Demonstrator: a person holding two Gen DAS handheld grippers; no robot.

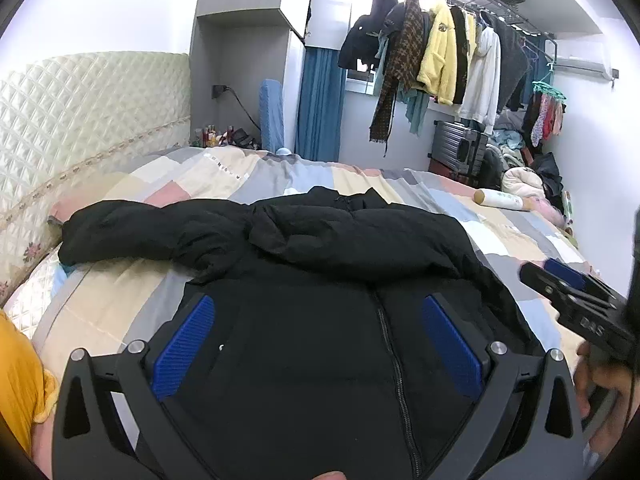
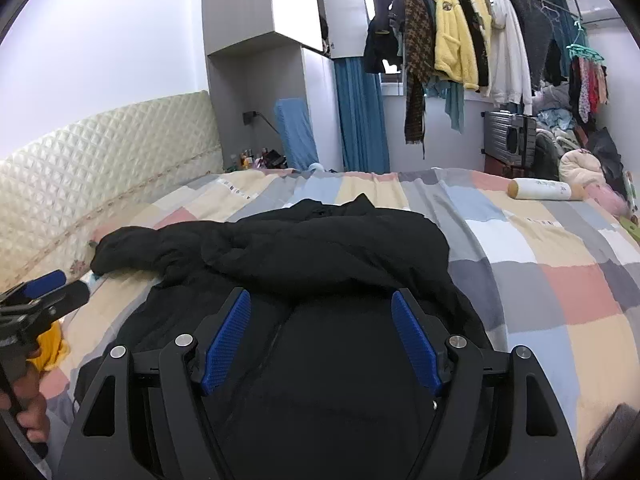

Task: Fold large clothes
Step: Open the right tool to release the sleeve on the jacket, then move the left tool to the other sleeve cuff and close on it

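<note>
A black puffer jacket (image 1: 320,240) (image 2: 320,248) lies zip-up on the patchwork quilt (image 1: 224,184) (image 2: 560,280). One sleeve (image 1: 132,228) (image 2: 140,248) stretches left toward the headboard, and padded fabric is folded across the chest. My left gripper (image 1: 318,304) (image 2: 60,288) hovers open over the jacket's lower front, its blue pads wide apart and holding nothing. My right gripper (image 2: 320,296) (image 1: 548,272) is open too, over the jacket's right half with nothing between its pads. The jacket's hem is hidden below both cameras.
A quilted cream headboard (image 1: 80,112) bounds the bed on the left. A white cylinder (image 1: 500,200) (image 2: 540,190) lies at the far right of the quilt. A rail of hanging clothes (image 1: 440,52), a suitcase (image 1: 456,148) and piled laundry stand behind. Yellow cloth (image 1: 16,368) sits near left.
</note>
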